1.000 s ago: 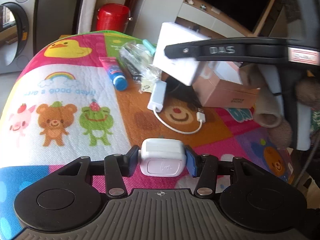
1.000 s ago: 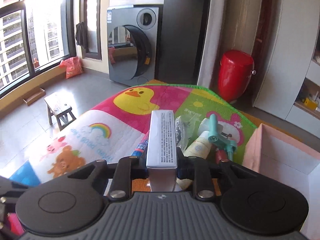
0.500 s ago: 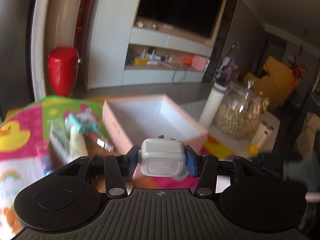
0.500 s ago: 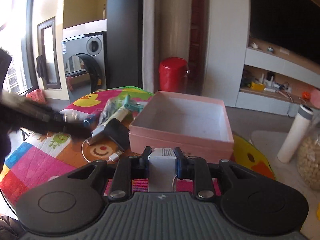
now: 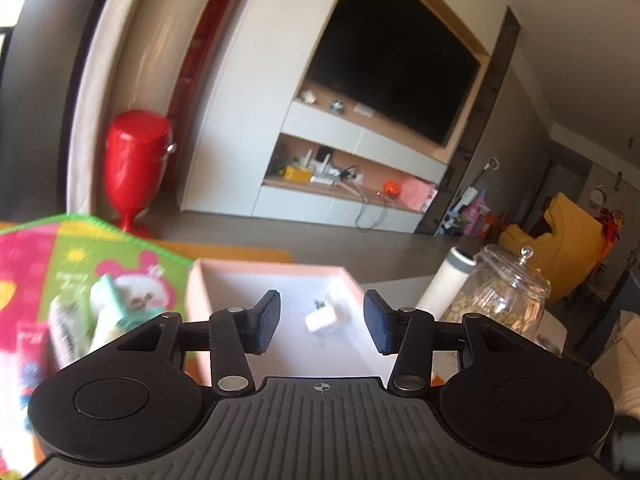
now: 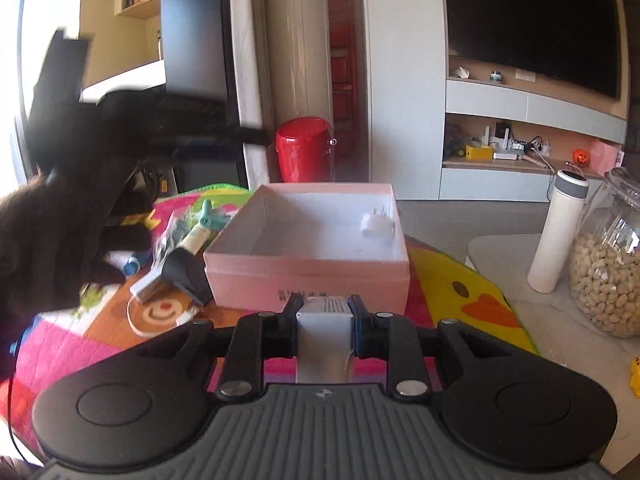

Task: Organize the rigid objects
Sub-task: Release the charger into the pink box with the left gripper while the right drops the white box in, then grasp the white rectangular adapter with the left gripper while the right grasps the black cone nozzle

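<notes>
A: Surface?

B: A cartoon-print play mat (image 6: 460, 280), rainbow-coloured, with a green edge at its far side. On it stands the pink box (image 6: 308, 276), open-topped, white inside. Beyond the mat's near-right edge is a pale tabletop (image 6: 500, 248) with a white flask (image 6: 558, 232) and a glass jar of nuts (image 6: 608, 264) close together.

A: Room behind?

B: Grey floor, a red bin (image 6: 305, 150) by the wall, white cabinets with a cluttered shelf, a dark TV screen (image 5: 394, 68) above. A yellow chair (image 5: 560, 236) is far right in my left wrist view.

A: Left gripper?

B: My left gripper (image 5: 322, 322) hangs over the box's near part, blue pads well apart and just starting to draw in, nothing between them. The white plug adapter (image 5: 326, 318) lies loose on the box floor; from the right wrist view it sits in the far right corner (image 6: 377, 224).

A: Right gripper?

B: My right gripper (image 6: 324, 322) is clenched on a small white box (image 6: 324, 320), short of the pink box's near wall.

A: Edges and free room?

B: The rest of the pink box's floor is bare. Left of it, a pile crowds the mat: a teal-capped bottle (image 6: 200, 226), a blue-capped tube (image 6: 132, 266), a black-and-white item touching the box's left near corner. My gloved left hand is a blur at that side. Right of the box the mat lies open up to the tabletop.
</notes>
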The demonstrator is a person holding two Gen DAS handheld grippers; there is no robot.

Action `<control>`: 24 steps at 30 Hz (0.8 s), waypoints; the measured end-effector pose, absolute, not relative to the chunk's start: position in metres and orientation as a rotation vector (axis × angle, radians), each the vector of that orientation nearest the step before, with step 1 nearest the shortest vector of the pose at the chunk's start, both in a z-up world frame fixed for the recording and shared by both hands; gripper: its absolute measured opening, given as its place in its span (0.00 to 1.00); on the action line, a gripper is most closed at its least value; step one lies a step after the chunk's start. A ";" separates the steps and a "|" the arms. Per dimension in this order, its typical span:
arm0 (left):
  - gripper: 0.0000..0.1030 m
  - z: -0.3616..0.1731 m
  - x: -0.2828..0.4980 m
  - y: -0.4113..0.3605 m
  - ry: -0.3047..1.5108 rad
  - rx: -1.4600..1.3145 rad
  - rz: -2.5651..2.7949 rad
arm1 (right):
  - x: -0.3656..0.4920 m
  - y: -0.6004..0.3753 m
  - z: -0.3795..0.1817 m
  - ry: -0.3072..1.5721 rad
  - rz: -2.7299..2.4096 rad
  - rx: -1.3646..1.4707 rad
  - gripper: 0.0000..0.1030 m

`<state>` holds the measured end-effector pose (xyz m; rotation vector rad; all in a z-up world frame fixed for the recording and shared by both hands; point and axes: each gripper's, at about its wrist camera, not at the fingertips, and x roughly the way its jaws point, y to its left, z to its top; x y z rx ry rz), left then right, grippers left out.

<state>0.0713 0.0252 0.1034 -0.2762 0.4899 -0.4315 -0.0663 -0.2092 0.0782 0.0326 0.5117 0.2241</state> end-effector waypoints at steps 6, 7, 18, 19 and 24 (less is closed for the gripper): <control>0.49 0.097 0.055 0.074 0.515 -0.308 -0.335 | -0.011 -0.204 0.147 0.352 0.214 0.077 0.22; 0.49 0.095 0.053 0.081 0.522 -0.306 -0.316 | 0.005 -0.204 0.162 0.333 0.207 0.113 0.23; 0.49 0.049 0.038 0.141 0.678 -0.320 -0.212 | 0.033 -0.187 0.133 0.359 0.080 0.029 0.71; 0.49 0.044 0.038 0.140 0.688 -0.327 -0.223 | 0.027 -0.184 0.119 0.381 0.079 0.021 0.71; 0.49 0.030 0.041 0.130 0.711 -0.280 -0.230 | 0.003 -0.172 0.063 0.534 0.198 0.002 0.71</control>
